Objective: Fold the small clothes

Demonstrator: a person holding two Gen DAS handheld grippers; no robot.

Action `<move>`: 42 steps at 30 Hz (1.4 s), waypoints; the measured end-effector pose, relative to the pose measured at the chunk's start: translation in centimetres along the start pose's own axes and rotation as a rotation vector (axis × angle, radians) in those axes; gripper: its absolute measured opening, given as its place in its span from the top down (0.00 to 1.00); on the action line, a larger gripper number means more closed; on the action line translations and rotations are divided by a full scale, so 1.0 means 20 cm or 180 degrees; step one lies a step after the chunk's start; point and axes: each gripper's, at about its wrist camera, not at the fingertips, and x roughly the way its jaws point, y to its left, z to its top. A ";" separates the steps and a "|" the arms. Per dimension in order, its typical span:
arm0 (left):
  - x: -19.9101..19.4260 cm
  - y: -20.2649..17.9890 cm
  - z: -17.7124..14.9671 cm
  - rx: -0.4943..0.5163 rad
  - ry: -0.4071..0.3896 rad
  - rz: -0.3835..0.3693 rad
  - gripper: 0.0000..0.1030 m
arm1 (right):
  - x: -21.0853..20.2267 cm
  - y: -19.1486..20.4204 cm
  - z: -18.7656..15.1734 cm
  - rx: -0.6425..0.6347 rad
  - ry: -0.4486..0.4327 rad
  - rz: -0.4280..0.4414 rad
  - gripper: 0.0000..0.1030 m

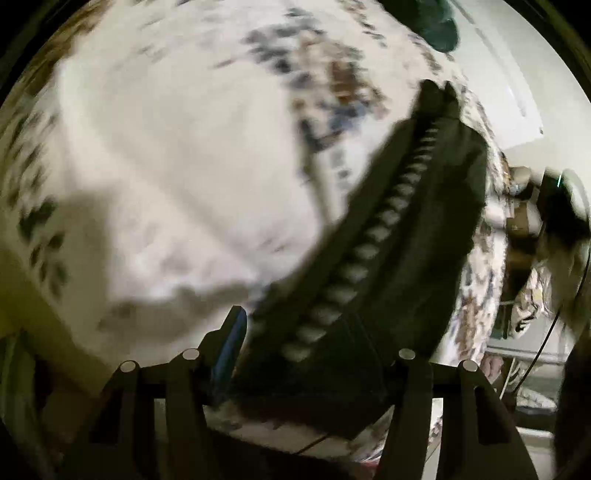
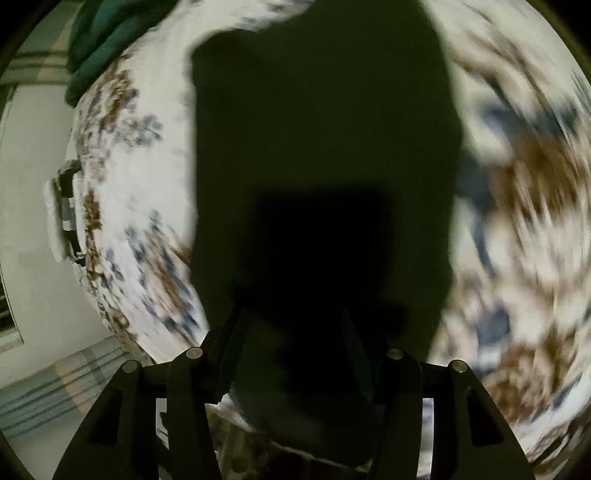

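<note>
A dark green-black small garment [image 1: 413, 236] with a band of pale patches hangs stretched from my left gripper [image 1: 295, 354], which is shut on its near edge above the floral bedspread [image 1: 166, 147]. In the right wrist view the same dark garment [image 2: 325, 140] fills the middle and hangs down from my right gripper [image 2: 295, 350], which is shut on it. Both views are blurred by motion. The fingertips are mostly hidden by the cloth.
A teal cloth [image 2: 99, 40] lies at the far edge of the bed; it also shows in the left wrist view [image 1: 439, 29]. A white wall [image 2: 33, 184] and a plaid fabric [image 2: 55, 391] lie to the left. Clutter [image 1: 524, 229] stands beside the bed.
</note>
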 end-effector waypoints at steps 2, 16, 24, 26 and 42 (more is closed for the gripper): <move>0.04 -0.10 0.10 0.0124 0.0000 -0.0043 0.46 | 0.00 -0.18 -0.10 0.0136 -0.0072 -0.0017 0.47; 0.38 -1.03 1.25 0.0746 -0.0407 -0.0314 0.44 | -0.20 -0.61 0.44 0.0533 -0.0845 0.0686 0.30; 0.80 -1.29 1.61 0.1166 -0.0223 -0.0173 0.92 | -0.26 -0.57 0.98 0.0675 -0.1082 0.0883 0.26; 0.80 -1.28 1.63 0.1265 -0.0189 -0.0210 0.92 | -0.20 -0.56 1.08 0.0725 -0.1006 0.0870 0.27; 0.63 -1.08 1.73 0.1239 0.0220 -0.0644 0.66 | -0.25 -0.63 1.03 0.1090 -0.0974 0.0375 0.50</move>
